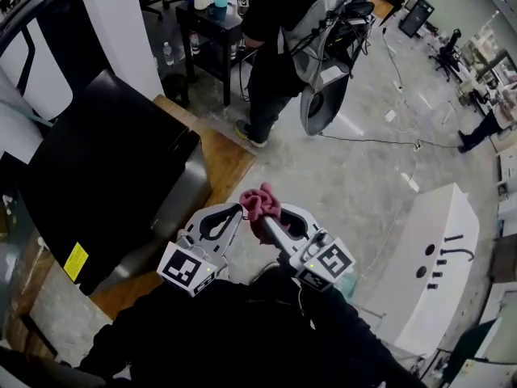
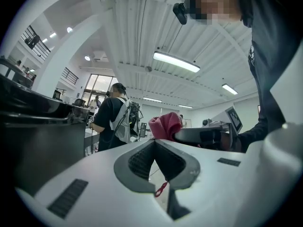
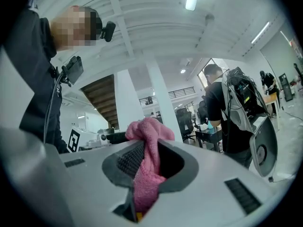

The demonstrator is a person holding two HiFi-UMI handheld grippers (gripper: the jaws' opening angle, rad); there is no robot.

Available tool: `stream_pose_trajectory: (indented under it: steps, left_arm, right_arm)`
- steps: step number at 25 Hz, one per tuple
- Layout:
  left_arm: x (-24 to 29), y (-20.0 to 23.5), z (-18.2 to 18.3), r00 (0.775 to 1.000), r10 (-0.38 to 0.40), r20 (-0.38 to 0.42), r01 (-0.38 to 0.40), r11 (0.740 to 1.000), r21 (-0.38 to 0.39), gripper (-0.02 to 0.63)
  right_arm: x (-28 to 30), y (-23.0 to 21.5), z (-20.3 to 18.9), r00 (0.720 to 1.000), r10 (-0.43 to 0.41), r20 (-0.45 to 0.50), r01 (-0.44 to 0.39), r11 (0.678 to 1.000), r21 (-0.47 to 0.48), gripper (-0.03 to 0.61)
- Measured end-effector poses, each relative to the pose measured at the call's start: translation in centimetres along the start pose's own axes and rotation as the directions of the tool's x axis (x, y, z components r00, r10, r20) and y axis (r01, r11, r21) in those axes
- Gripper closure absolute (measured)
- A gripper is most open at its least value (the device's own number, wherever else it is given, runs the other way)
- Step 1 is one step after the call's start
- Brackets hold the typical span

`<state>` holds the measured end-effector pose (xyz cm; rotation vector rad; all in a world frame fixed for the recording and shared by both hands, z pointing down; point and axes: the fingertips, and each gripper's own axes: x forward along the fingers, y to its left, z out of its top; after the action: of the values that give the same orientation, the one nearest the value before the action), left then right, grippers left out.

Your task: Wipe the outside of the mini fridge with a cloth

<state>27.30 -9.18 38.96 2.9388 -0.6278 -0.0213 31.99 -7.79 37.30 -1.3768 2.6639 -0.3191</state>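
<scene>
1. Close above the wearer's dark clothing (image 1: 242, 330), the 2 grey hand-held grippers sit side by side, tips angled toward each other and tilted up toward the ceiling.
2. The left gripper (image 1: 234, 210) (image 2: 154, 142) has its jaws pressed together, with nothing between them.
3. The right gripper (image 1: 268, 221) (image 3: 147, 148) pinches a bunched pink terry cloth (image 1: 260, 200) (image 3: 146, 174) (image 2: 165, 126), which bulges past its jaw tips, just beside the left gripper's tips.
4. Further left, the black box-shaped mini fridge (image 1: 105, 176) stands on a wooden platform (image 1: 220, 158), apart from both grippers.
5. Farthest, a person in black with a grey backpack (image 1: 295, 39) stands at a dark table (image 1: 214, 23).
</scene>
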Motion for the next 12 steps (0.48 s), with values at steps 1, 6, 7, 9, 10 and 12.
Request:
stream_pose_trajectory:
  steps: [1, 6, 7, 9, 10, 12]
  left_arm:
    - [1.1, 1.0, 0.7, 1.000, 0.014, -0.005, -0.014, 1.000, -0.007, 0.607]
    - [7.3, 4.6, 1.5, 0.992, 0.127, -0.009, -0.127, 0.992, -0.012, 0.607]
    - [8.4, 4.7, 0.7, 0.988, 0.156, -0.003, -0.156, 0.988, -0.007, 0.607]
    - [10.5, 4.6, -0.6, 0.976, 0.216, 0.007, -0.216, 0.976, -0.003, 0.607]
    - [11.5, 4.5, -1.0, 0.969, 0.247, 0.009, -0.247, 0.969, -0.004, 0.607]
    - [13.6, 4.8, -1.1, 0.951, 0.309, 0.014, -0.309, 0.951, -0.005, 0.607]
  right_arm:
    - [1.0, -1.4, 1.3, 1.000, 0.012, 0.005, -0.012, 1.000, 0.021, 0.502]
    - [3.8, -9.1, 2.7, 0.993, 0.111, -0.027, -0.109, 0.991, 0.071, 0.502]
    - [3.6, -10.5, 1.9, 0.990, 0.139, -0.032, -0.137, 0.989, 0.062, 0.502]
    - [3.2, -13.0, 1.0, 0.981, 0.190, -0.025, -0.189, 0.980, 0.058, 0.502]
    - [3.0, -14.1, 1.1, 0.975, 0.220, -0.023, -0.218, 0.974, 0.058, 0.502]
    - [3.1, -15.9, 2.0, 0.957, 0.291, -0.018, -0.289, 0.955, 0.069, 0.502]
